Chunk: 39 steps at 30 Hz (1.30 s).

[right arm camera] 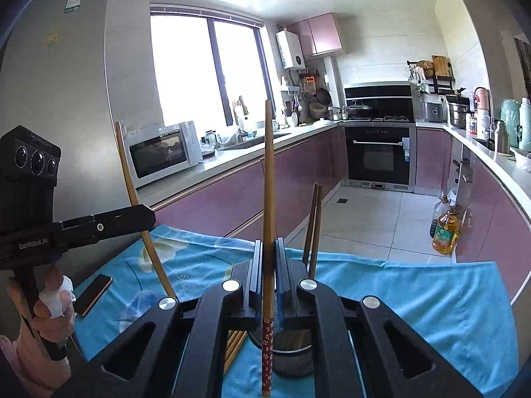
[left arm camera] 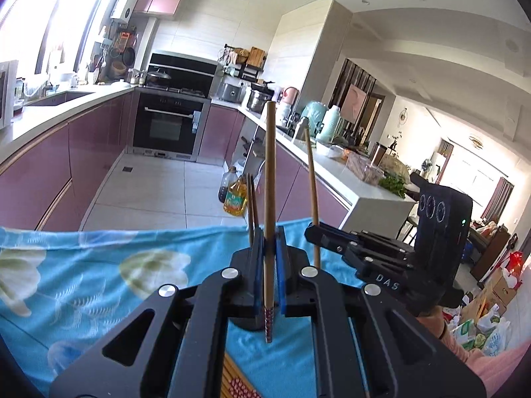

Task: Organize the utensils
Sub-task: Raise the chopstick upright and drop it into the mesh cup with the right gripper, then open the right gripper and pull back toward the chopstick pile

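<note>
I have both tongs, left (left arm camera: 269, 258) and right (right arm camera: 269, 265), each clenched on an upright chopstick (left arm camera: 269, 199) (right arm camera: 268, 199), the right directly above the metal holder (right arm camera: 292, 358).

blue floral cloth (right arm camera: 415, 298) covers table; phone (right arm camera: 93, 293), metal holder (right arm camera: 292, 361), probably chopsticks (right arm camera: 235, 341).

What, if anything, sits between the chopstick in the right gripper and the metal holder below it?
Nothing visible blocks it. The right gripper holds its chopstick upright, its patterned end hanging beside the metal holder. Two chopsticks already stand in the holder, to the right. The left gripper, holding another chopstick, is off to the left.
</note>
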### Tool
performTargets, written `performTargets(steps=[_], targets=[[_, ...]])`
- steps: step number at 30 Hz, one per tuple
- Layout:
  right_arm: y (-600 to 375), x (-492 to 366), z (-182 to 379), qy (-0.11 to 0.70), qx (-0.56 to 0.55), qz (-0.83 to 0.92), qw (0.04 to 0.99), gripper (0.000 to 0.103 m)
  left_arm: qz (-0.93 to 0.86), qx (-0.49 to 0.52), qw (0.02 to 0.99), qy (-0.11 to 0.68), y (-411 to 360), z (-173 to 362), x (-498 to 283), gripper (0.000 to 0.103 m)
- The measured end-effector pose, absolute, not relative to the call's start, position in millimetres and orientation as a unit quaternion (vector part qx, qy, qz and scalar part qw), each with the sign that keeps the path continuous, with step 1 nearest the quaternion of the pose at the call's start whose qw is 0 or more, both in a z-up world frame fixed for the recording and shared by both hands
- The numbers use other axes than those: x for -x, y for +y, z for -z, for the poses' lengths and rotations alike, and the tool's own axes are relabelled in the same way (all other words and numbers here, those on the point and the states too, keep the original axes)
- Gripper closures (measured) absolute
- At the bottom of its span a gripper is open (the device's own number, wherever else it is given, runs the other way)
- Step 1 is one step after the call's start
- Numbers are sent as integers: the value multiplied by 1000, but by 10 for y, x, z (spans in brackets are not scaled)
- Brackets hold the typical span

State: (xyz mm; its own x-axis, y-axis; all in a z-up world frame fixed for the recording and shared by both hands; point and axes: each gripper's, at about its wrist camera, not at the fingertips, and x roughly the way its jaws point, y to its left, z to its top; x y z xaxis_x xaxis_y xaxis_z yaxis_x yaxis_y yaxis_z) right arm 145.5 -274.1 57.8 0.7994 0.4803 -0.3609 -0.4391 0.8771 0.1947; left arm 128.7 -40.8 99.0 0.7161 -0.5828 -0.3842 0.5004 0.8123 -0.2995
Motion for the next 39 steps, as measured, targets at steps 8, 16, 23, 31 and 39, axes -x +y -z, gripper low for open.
performTargets(steps=[8,16,23,31,39], targets=[[-2770,-1686,-631,176,-61,-226,956,97,283,91,929,222,-580,-1133,-1583,96],[-2773,-1970,-346,212,-76,-210,952,97,264,64,928,256,-813,-879,-1926,96],[-2718,-1990,-97,275,-62,-215,935,97,274,12,907,319,-1018,-435,-2105,96],[-2682,-2065,63,338,-48,-201,918,90,272,-5,893,359,-1152,-106,-2319,94],[-2721,-1930,14,324,-58,-200,923,79,253,5,901,352,-1029,-46,-2202,91]])
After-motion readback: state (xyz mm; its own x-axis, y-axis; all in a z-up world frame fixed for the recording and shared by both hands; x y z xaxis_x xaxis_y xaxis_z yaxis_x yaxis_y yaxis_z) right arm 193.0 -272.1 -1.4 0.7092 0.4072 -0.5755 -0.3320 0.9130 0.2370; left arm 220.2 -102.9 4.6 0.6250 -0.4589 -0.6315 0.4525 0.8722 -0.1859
